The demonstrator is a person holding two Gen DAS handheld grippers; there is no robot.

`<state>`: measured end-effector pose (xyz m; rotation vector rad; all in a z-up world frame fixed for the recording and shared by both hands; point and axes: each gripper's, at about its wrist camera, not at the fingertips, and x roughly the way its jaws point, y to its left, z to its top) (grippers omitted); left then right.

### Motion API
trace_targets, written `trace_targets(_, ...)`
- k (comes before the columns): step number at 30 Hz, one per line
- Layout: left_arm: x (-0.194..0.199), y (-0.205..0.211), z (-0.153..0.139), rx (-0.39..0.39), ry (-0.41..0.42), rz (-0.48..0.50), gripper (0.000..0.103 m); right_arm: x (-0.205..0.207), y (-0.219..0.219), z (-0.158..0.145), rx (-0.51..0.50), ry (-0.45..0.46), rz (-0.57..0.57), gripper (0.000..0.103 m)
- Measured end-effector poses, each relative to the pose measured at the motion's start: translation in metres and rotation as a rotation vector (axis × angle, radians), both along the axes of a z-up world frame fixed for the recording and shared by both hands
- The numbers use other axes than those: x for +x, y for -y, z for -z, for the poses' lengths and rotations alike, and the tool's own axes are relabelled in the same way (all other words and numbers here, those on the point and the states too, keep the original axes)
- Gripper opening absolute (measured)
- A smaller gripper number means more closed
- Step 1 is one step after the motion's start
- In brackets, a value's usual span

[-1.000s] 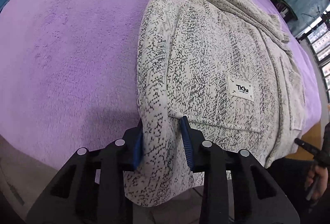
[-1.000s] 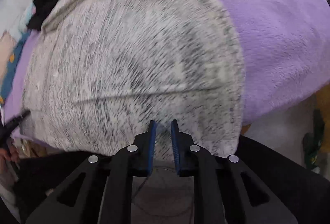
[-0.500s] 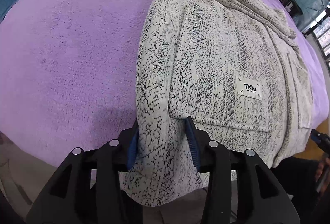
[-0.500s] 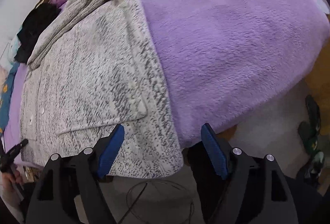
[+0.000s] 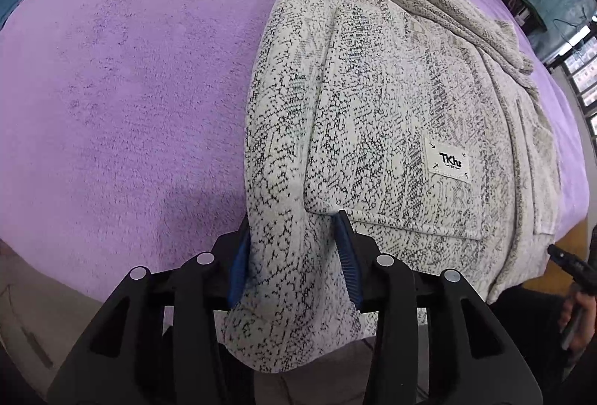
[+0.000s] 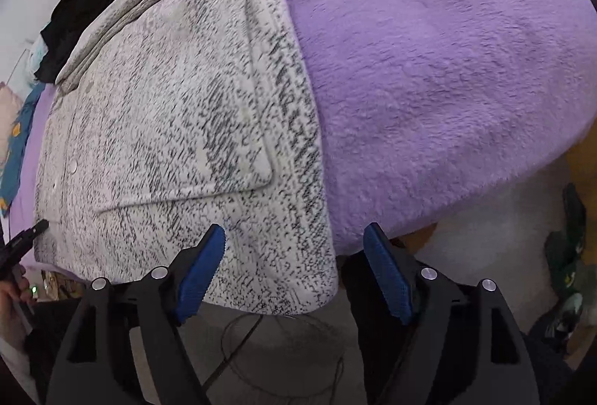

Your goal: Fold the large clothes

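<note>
i am working over a bed (image 5: 112,106) covered in a fuzzy purple blanket (image 6: 447,69), and the big speckled white-and-black jacket (image 5: 391,99) is lying flat along it, collar end far from me, hem hanging over the near edge. in the right wrist view the same jacket (image 6: 168,106) is filling the left half of the picture, with bare blanket to its right.

my left gripper (image 5: 294,263) is sitting around the near left corner of the hem, its jaws partly closed with a thick roll of the cloth between them; the blue pads (image 5: 347,263) are touching the fabric on both sides, so i am judging it a hold, though not a hard pinch. my right gripper (image 6: 294,270) is hovering at the other hem corner with its jaws wide apart, holding nothing; the corner is lying between the pads (image 6: 203,267) but untouched.

to do this step well, i am thinking the right jaws should be pushing further over the hem corner and catching both layers before closing. then both corners should be lifting together, level, and carrying toward the collar so the fold lands square. the small patch label (image 5: 447,160) on the pocket is a handy mark for keeping the edges even.
</note>
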<state>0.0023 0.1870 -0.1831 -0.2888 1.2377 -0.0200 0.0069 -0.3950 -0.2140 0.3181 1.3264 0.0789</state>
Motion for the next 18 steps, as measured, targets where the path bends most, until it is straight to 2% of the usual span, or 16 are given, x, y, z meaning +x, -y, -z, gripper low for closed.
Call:
trace_targets(1, 0.0, 0.0, 0.0, 0.001, 0.0, 0.001, 0.04, 0.001, -0.001, 0.002, 0.01, -0.005, -0.006, 0.072)
trace_targets(2, 0.0, 0.001, 0.0, 0.002, 0.001, 0.002, 0.039, 0.001, -0.003, 0.003, 0.018, -0.01, -0.013, 0.063)
trace_targets(3, 0.0, 0.002, 0.0, 0.003, 0.002, 0.004, 0.039, 0.001, -0.005, 0.005, 0.031, -0.015, -0.028, 0.059)
trace_targets(14, -0.001, 0.002, 0.0, 0.0, 0.001, 0.012, 0.038, 0.001, -0.018, 0.01, -0.005, -0.023, -0.054, 0.058)
trace_targets(18, -0.001, 0.002, 0.0, -0.002, 0.003, 0.013, 0.038, 0.008, -0.018, 0.023, 0.029, -0.05, -0.038, 0.06)
